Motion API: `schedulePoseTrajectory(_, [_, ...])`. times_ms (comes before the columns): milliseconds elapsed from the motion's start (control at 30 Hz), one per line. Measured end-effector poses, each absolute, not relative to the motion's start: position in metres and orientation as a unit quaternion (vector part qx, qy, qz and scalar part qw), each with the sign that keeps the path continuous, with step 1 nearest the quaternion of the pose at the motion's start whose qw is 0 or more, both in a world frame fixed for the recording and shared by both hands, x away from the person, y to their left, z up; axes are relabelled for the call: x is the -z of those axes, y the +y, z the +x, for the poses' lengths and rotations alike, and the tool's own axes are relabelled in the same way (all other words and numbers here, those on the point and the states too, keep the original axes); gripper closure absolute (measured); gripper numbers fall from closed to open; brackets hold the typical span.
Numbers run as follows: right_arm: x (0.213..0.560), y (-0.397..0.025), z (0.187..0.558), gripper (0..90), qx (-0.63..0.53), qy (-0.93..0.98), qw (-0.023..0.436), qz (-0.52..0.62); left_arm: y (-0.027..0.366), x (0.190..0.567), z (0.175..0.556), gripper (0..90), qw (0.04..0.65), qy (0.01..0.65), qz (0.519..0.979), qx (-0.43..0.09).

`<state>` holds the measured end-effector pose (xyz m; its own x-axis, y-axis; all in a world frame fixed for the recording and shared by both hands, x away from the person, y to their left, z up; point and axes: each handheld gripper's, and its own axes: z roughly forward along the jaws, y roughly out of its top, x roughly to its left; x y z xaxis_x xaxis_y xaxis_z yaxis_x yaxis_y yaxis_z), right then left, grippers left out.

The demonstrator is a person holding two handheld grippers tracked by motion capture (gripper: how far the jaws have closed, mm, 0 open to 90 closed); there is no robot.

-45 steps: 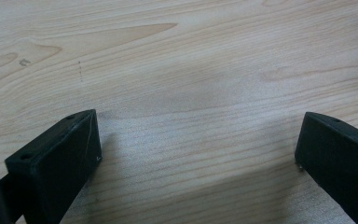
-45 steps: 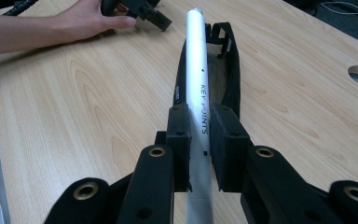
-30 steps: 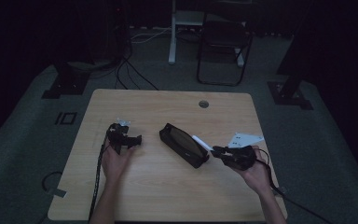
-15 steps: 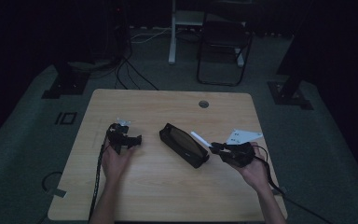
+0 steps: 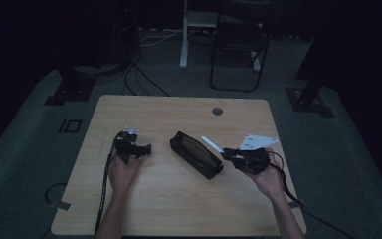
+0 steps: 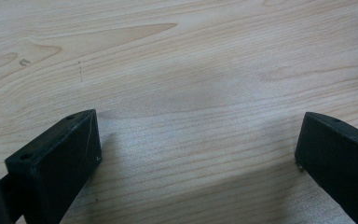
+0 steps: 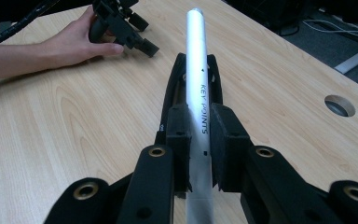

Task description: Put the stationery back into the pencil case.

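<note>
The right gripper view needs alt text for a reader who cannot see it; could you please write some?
The right gripper is shut on a silver pen, which points out over a black case on a wooden table. Farther off, a hand rests holding the left gripper.

My two forearms were bare, no sleeves showing. Each hand-held gripper was black: the left hand-held gripper (image 5: pixel 138 149) trailed a dark cable and had blocky rectangular jaws with small screw holes. The right hand-held gripper (image 7: pixel 199 135) had brass-ringed holes along its linkage and a grey three-cornered plate (image 5: pixel 257 141) on top.
</note>
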<state>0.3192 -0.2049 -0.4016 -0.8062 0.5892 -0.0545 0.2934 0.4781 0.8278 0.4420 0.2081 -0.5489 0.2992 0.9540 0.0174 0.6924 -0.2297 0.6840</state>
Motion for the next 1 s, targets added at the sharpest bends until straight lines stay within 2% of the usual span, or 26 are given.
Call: schedulePoseTrajectory(1000, [0.397, -0.188, 0.331, 79.0, -0.435, 0.841, 0.18, 0.267, 0.208, 0.549, 0.442, 0.5, 0.292, 0.548, 0.751, -0.224])
